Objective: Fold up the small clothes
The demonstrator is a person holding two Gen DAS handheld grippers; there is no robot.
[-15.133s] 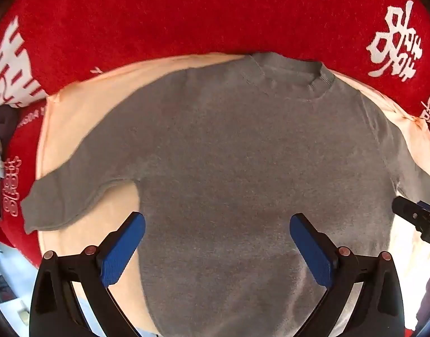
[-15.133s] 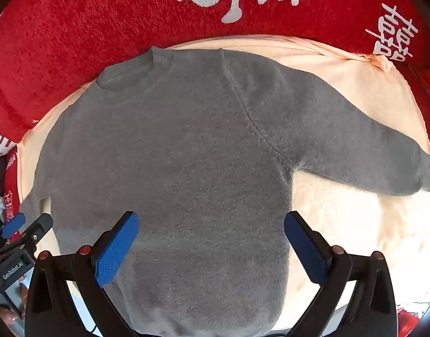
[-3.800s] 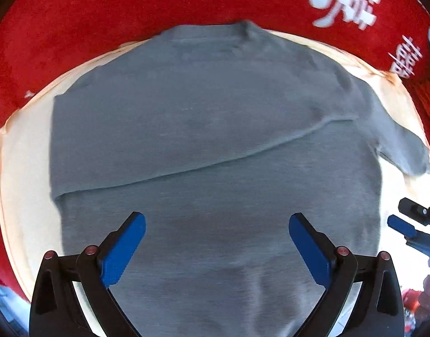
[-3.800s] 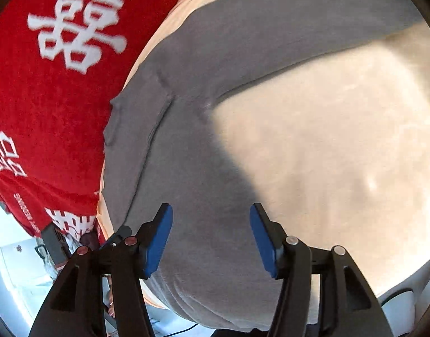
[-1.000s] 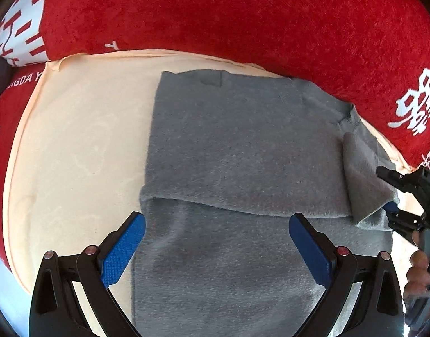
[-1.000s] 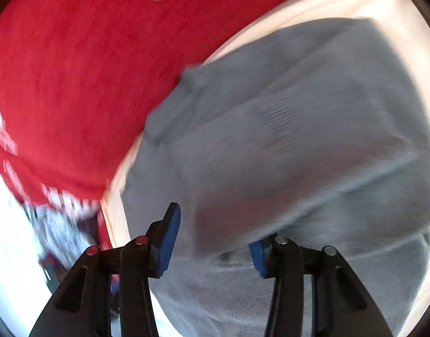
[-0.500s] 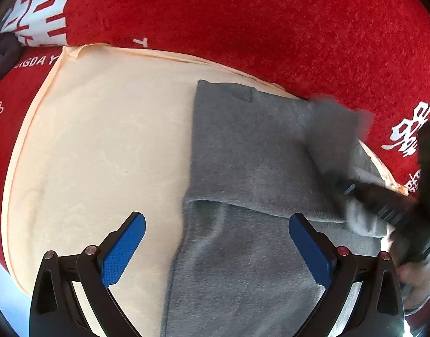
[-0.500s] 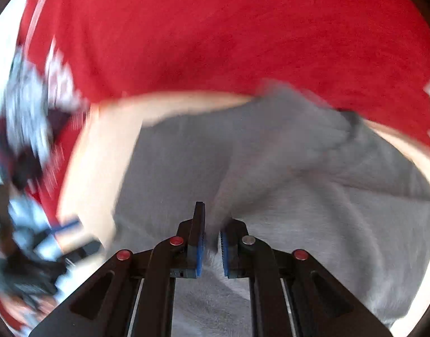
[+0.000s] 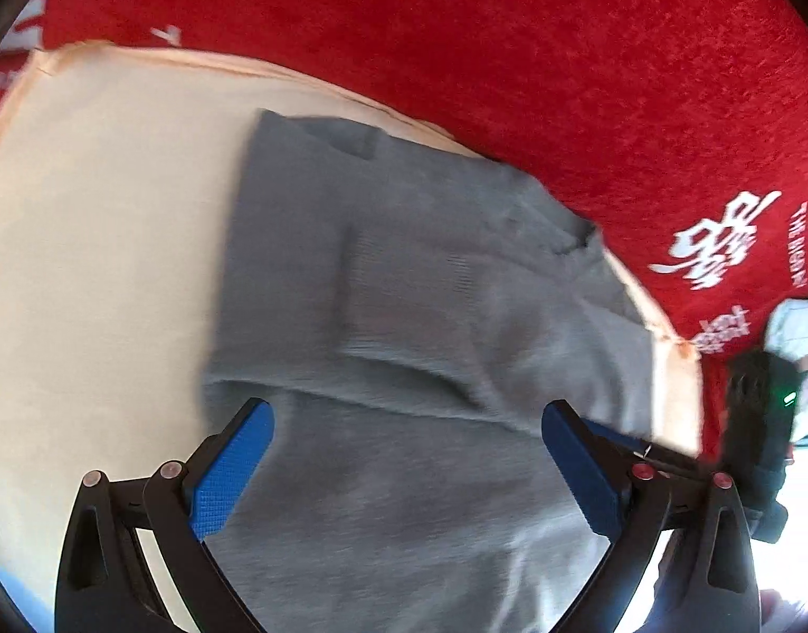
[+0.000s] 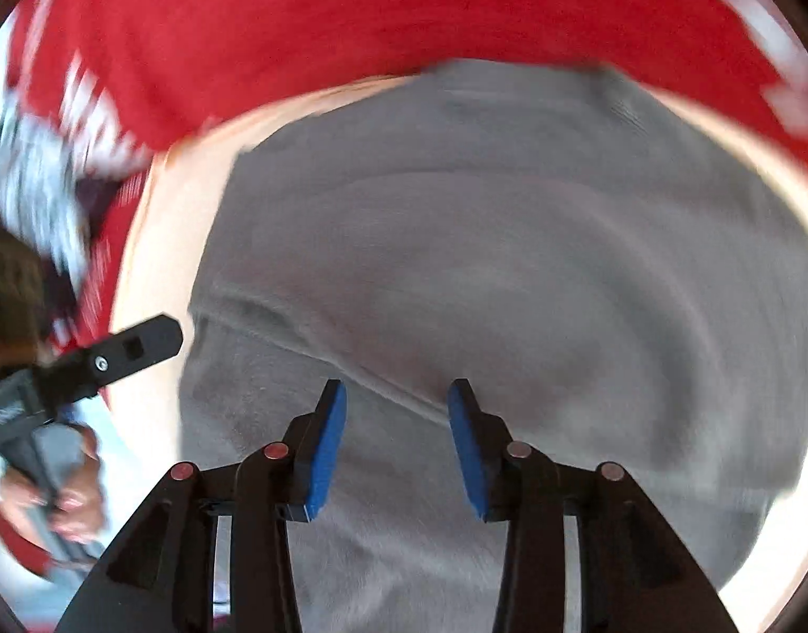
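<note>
One grey sweater (image 9: 414, 316), seemingly folded, on cream cloth (image 9: 97, 221)

bright daylight, heavy motion blur in right view, fisheye bending, dark corners
</note>
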